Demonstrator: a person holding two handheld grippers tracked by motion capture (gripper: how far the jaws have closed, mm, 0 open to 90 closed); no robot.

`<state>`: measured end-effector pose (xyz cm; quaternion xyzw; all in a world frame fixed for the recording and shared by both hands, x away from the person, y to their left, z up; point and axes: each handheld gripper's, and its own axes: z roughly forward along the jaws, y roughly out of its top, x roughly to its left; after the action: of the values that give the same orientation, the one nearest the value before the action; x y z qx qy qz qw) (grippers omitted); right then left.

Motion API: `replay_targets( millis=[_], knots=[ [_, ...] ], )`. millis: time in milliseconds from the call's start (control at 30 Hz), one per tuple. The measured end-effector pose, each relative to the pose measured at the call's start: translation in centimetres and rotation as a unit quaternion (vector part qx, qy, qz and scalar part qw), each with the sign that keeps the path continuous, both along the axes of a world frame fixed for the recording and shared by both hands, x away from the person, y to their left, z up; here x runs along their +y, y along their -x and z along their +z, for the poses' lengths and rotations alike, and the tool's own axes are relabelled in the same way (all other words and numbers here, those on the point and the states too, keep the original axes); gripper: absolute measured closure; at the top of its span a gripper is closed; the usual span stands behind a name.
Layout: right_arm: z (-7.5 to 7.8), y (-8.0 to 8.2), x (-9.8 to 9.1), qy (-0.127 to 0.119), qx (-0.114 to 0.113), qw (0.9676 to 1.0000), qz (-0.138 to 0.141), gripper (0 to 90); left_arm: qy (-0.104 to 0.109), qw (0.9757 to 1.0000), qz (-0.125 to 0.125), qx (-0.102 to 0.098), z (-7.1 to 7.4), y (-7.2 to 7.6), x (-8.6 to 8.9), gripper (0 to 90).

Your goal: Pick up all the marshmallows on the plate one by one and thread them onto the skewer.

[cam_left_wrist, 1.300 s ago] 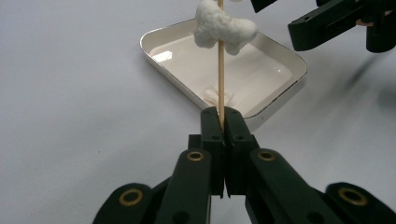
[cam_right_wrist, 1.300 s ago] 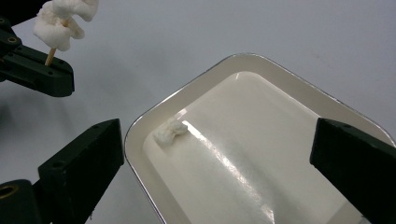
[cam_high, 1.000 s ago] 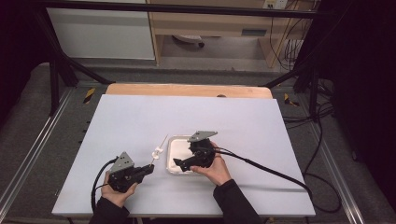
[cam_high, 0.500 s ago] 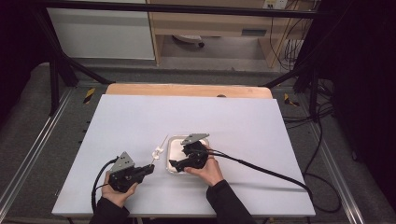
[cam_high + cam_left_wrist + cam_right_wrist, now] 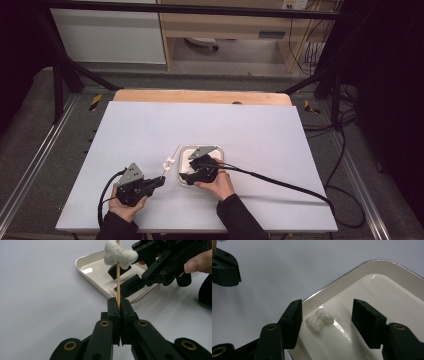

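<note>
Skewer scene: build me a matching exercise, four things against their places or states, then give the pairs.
1. wooden skewer
2. threaded white piece
3. loose white piece
4. white tray

A. lies in the tray between open jaws
B. clamped in the left hand-held gripper
C. sits on the table
D. speared on the stick

Pairs: 1-B, 2-D, 3-A, 4-C

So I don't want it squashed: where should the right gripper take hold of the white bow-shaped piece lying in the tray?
Probably at its narrow waist. The white piece lies flat near the corner of the tray, pinched in the middle with a lobe on each side. Coming from above, the right gripper, whose jaws have just been closing and already straddle it without touching, would likely crush least there.
</note>
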<state>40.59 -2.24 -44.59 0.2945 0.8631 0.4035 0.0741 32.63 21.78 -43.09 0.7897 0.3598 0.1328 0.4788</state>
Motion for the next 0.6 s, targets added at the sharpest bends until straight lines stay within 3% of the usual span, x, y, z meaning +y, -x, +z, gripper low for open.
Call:
replay_targets(
  millis=[400, 600],
  knots=[
    [-0.40, 0.16, 0.23, 0.010, 0.001, 0.9998, 0.018, 60.4, -0.002, 1.0000, -0.001, 0.000, -0.02, 0.01, -0.07, 88.8],
    [-0.49, 0.33, 0.26, 0.014, -0.010, 0.9996, 0.021, 65.5, -0.002, 1.0000, -0.002, 0.001, -0.05, 0.00, -0.11, 88.8]
  ],
)
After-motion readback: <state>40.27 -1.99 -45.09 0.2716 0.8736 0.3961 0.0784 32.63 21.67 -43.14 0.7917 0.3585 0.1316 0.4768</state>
